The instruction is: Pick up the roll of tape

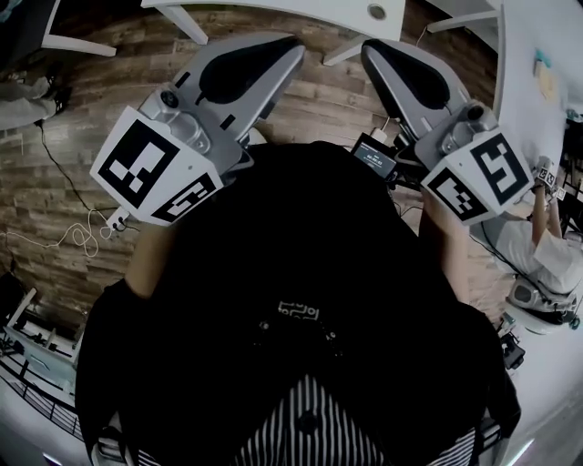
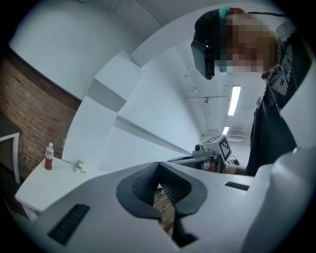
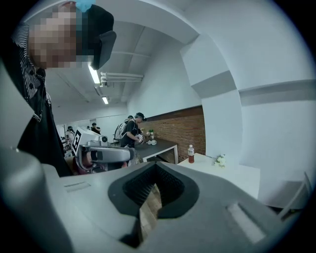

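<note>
No roll of tape shows in any view. In the head view both grippers are held up in front of a black-clad torso, over a wooden floor. My left gripper (image 1: pixel 284 50) points up the picture, its grey jaws pressed together with nothing between them. My right gripper (image 1: pixel 375 51) stands beside it, jaws likewise together and empty. In the left gripper view the left gripper (image 2: pixel 158 165) has its dark pads meeting at the tip, and the right gripper (image 2: pixel 210 150) shows beyond. In the right gripper view the right gripper (image 3: pixel 156 167) is shut, with the left gripper (image 3: pixel 106 153) to its left.
A white table (image 3: pixel 237 178) carries a small bottle (image 3: pixel 190 154) and a sprig of flowers (image 3: pixel 220 159) by a brick wall. People stand at a dark counter (image 3: pixel 158 144). A white cable (image 1: pixel 86 238) lies on the floor; white table legs (image 1: pixel 182 23) stand ahead.
</note>
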